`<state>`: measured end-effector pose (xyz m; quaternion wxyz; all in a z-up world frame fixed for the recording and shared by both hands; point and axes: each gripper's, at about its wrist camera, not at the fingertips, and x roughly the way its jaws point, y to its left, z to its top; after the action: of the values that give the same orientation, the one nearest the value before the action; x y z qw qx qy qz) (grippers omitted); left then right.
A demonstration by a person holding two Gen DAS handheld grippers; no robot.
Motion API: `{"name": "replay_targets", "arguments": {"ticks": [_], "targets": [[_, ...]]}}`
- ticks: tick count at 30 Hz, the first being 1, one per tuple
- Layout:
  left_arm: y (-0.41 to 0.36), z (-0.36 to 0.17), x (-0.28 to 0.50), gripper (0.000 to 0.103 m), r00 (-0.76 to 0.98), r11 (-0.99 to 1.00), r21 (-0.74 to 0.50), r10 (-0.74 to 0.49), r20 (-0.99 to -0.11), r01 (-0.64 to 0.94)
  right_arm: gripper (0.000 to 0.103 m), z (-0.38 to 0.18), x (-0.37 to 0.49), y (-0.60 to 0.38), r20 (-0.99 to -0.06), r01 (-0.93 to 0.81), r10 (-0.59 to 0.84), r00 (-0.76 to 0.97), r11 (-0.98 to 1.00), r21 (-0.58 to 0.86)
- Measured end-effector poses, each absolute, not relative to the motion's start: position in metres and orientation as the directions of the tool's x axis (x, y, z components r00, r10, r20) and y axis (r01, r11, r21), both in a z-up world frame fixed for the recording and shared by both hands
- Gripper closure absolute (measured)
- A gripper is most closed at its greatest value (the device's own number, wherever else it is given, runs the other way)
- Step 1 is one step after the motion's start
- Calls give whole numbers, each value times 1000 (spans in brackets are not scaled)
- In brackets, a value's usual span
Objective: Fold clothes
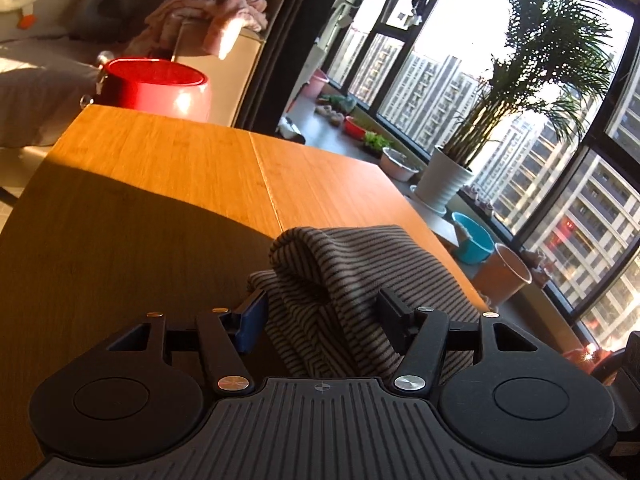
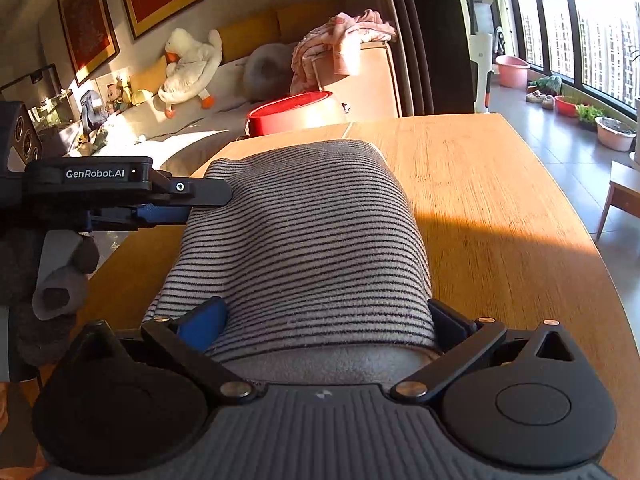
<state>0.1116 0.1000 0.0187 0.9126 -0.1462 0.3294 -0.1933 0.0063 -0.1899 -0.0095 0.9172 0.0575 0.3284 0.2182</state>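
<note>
Sunlit wooden table (image 2: 480, 200), striped garment (image 2: 304, 240) folded, left fingers (image 1: 256, 312) apart

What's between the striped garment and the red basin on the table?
Bare wooden table between striped garment and red basin; right wrist view shows it.

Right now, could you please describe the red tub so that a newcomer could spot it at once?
Start at the wooden table bearing the striped garment. Just past its far edge, before the beige sofa draped with pink cloth, stands the red tub. It is the only glossy bright-red, round, open-topped container there.
</note>
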Motion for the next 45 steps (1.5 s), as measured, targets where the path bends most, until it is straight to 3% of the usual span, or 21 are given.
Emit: {"name": "replay_targets", "arguments": {"ticks": [8,12,14,17,19,20,23,26,31,38,42,45], "targets": [[101,20,110,42,698,874,-405,-466,-544,268,2,36,18,-251,-397,-362,513,761,844,396],[97,23,100,52,678,866,-402,-488,-550,297,30,15,58,-269,-470,-260,520,713,819,511],[91,24,93,55,659,859,-388,-508,-555,335,31,-9,73,-272,-507,-204,548,666,787,582],[79,21,88,56,632,854,-355,-520,-574,380,25,-34,82,-276,-468,-154,625,625,686,711],[73,17,87,56,631,861,-326,-508,-586,391,28,-32,81,-270,-438,-181,673,595,644,743],[73,16,87,56,633,863,-324,-504,-588,387,36,-27,78,-265,-431,-208,683,589,644,736],[75,14,89,55,637,870,-320,-493,-592,376,45,-1,65,-248,-403,-331,686,606,678,656],[80,12,88,54,637,867,-335,-497,-589,368,47,13,59,-245,-367,-385,698,615,672,633],[76,10,87,53,628,859,-346,-512,-586,378,52,-5,65,-237,-519,-303,572,635,802,514],[82,11,84,49,636,860,-370,-509,-580,350,55,-1,51,-234,-520,-334,533,667,838,431],[91,27,75,51,703,878,-360,-470,-533,314,63,17,22,-208,-489,-392,442,752,896,207],[93,44,75,53,756,873,-371,-469,-456,317,64,21,5,-185,-483,-445,398,780,895,17]]}}
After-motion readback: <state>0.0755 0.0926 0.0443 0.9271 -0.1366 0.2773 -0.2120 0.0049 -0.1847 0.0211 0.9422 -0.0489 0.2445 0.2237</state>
